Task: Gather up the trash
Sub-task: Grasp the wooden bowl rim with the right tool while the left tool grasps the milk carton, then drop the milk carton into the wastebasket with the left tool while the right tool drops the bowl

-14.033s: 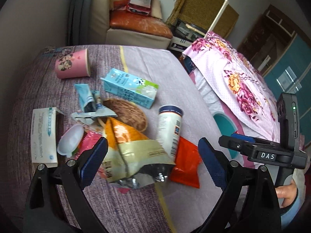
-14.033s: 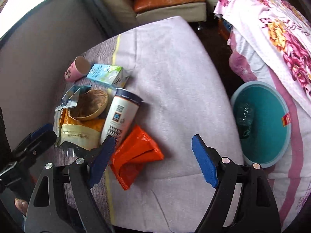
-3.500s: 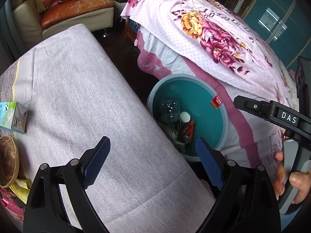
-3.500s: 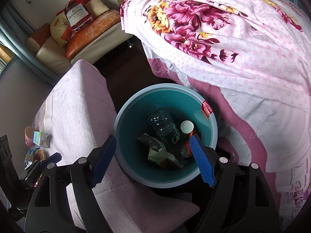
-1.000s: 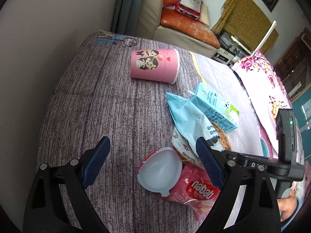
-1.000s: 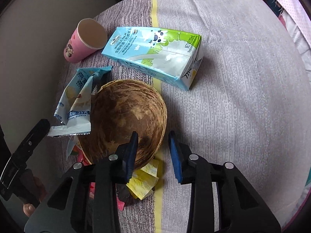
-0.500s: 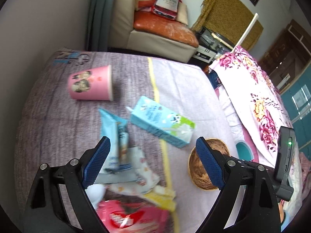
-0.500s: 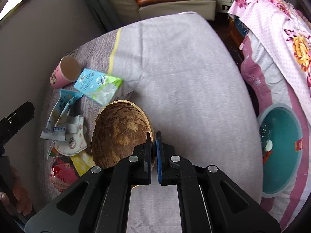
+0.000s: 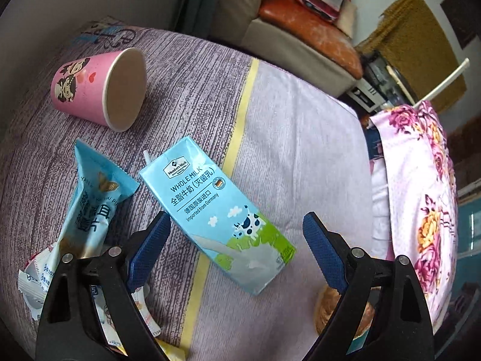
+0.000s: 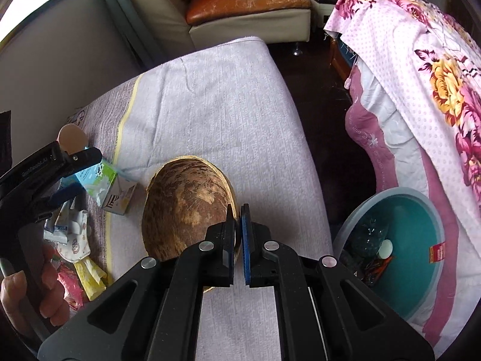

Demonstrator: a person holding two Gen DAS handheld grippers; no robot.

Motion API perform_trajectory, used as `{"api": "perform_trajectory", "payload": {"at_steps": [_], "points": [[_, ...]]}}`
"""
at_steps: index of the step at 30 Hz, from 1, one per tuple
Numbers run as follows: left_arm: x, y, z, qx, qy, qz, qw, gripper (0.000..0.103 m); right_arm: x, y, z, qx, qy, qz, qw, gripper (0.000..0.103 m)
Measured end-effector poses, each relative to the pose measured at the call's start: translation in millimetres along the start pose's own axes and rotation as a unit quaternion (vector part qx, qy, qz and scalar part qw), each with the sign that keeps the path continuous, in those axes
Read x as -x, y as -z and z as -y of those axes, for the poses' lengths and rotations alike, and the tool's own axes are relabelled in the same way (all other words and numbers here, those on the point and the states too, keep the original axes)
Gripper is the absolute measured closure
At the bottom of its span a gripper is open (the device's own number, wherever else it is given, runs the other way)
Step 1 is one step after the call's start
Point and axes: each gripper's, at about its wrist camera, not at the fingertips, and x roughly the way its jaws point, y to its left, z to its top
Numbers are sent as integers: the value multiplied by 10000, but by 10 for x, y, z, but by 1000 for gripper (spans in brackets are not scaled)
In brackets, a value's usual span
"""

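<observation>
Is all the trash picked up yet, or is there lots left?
Not yet. Some trash already lies in the teal bin. The right gripper is shut on the coconut shell. The open left gripper hovers over the milk carton. The pink cup and blue wrapper wait on the table.

One cup (image 9: 99, 88), one milk carton (image 9: 216, 213), one coconut shell (image 10: 185, 207), one basin (image 10: 421, 258).

Table (image 9: 300, 150) covered by purple-lilac cloth with yellow stripe. Directly on it: pink cup (image 9: 99, 88) on side, milk carton (image 9: 216, 213) flat, blue wrapper (image 9: 90, 204), small wrappers (image 10: 72, 237) beside it.
</observation>
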Motion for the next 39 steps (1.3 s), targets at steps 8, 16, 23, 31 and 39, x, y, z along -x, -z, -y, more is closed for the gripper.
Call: {"api": "perform_trajectory", "payload": {"at_steps": [8, 16, 23, 31, 39], "points": [[-297, 80, 77, -329, -446, -115, 9984, 19, -117, -131, 127, -33, -124, 70, 9999, 99], [-81, 405, 157, -1332, -180, -109, 9909, 43, 0, 4, 290, -330, -328, 195, 9987, 99], [152, 808, 279, -1952, 160, -177, 9805, 45, 245, 197, 410, -492, -255, 412, 9976, 99], [357, 1200, 659, -2585, 626, -309, 9635, 45, 665, 471, 714, -744, -42, 766, 9943, 99], [463, 1767, 1282, -3237, 1162, -549, 9374, 45, 1175, 879, 1424, -1319, 550, 1070, 9839, 98]]}}
